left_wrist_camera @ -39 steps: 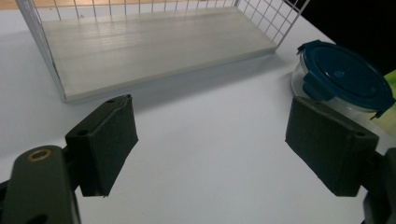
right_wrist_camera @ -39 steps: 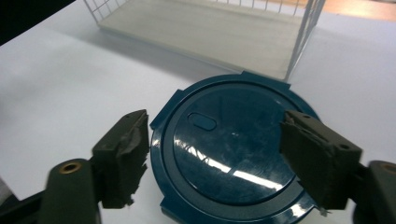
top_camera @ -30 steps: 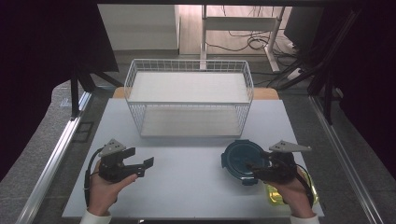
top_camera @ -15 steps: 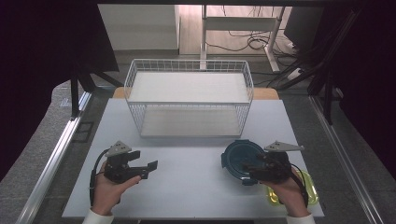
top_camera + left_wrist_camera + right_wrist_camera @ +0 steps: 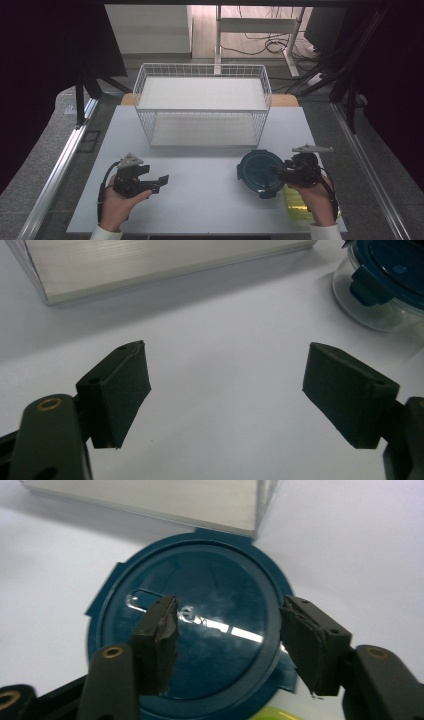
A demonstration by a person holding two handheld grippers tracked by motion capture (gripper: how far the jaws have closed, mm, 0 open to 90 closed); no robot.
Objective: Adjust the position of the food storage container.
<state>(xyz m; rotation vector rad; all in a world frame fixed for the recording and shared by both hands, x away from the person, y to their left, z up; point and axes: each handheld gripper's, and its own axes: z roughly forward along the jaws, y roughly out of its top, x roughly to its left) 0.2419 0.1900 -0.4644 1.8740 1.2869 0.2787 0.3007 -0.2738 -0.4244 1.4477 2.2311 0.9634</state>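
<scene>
Since the earlier frames the right gripper point(image 5: 278, 171) has slid leftward over the round clear container with the dark blue clip-on lid point(image 5: 261, 172), and its jaws have just been closing. They stand partly open above the lid in the right gripper view point(image 5: 226, 611), one on either side of its middle; whether they touch it I cannot tell. That container sits on the white table point(image 5: 200, 190), in front of the white wire basket point(image 5: 202, 107). Well apart to the left, the left gripper point(image 5: 159, 182) hovers with jaws wide and nothing between them.
</scene>
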